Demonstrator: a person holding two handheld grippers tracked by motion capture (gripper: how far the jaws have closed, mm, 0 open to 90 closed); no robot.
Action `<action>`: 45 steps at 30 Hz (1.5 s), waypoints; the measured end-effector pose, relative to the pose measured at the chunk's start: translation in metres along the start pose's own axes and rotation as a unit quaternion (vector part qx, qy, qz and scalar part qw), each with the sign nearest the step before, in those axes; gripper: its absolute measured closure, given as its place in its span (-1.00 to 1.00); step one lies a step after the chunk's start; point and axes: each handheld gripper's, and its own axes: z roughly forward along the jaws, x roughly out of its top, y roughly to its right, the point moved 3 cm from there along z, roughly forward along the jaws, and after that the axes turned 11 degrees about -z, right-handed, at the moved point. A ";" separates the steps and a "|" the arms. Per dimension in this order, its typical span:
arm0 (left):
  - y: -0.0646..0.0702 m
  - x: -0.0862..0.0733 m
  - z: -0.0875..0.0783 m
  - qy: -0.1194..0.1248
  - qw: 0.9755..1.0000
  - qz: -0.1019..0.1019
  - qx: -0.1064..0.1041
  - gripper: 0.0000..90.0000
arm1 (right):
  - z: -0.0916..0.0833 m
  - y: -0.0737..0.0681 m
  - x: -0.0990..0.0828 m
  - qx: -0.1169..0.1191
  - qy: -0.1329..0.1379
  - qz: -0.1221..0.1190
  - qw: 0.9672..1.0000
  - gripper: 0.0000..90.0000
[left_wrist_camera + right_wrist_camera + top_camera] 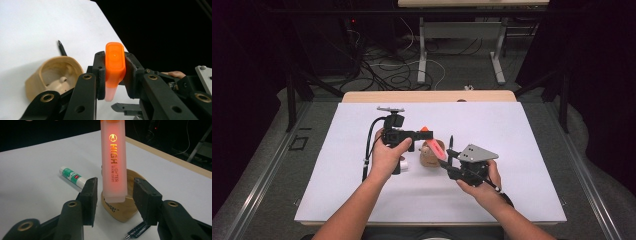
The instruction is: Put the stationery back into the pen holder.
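An orange highlighter (435, 149) (113, 165) with a translucent body hangs tilted above a small wooden holder (429, 159) (55, 75) (125, 208) lying on the white table. My left gripper (424, 134) (114, 75) is shut on the highlighter's (114, 65) orange cap end. My right gripper (447, 161) (113, 195) is open. Its jaws stand on either side of the highlighter's lower body, with a gap on both sides.
A white and green glue stick (403, 165) (72, 177) lies by the left hand. A black pen (451, 142) (62, 48) (137, 231) lies beside the holder. The white sheet (512, 130) has free room to the right and front.
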 end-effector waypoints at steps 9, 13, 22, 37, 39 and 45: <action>0.000 0.010 -0.007 0.027 0.998 0.042 0.039 0.65 | -0.002 0.011 -0.005 -0.005 0.002 0.002 1.000 0.07; 0.001 0.014 -0.008 0.043 0.996 0.054 0.052 0.65 | -0.003 0.017 -0.007 -0.009 -0.001 0.008 1.000 0.04; 0.000 0.017 -0.002 0.055 0.990 0.090 0.098 0.65 | 0.000 0.025 -0.014 -0.016 -0.012 0.007 1.000 -0.09; -0.008 0.019 0.015 0.049 0.979 0.132 0.144 0.65 | 0.001 0.037 -0.022 -0.033 -0.020 0.040 0.998 -0.25; -0.009 0.018 0.017 0.047 0.979 0.136 0.147 0.65 | 0.002 0.039 -0.025 -0.033 -0.027 0.046 0.998 -0.30; -0.014 0.015 0.023 0.039 0.976 0.143 0.158 0.65 | 0.006 0.043 -0.032 -0.021 -0.066 0.067 0.995 -0.50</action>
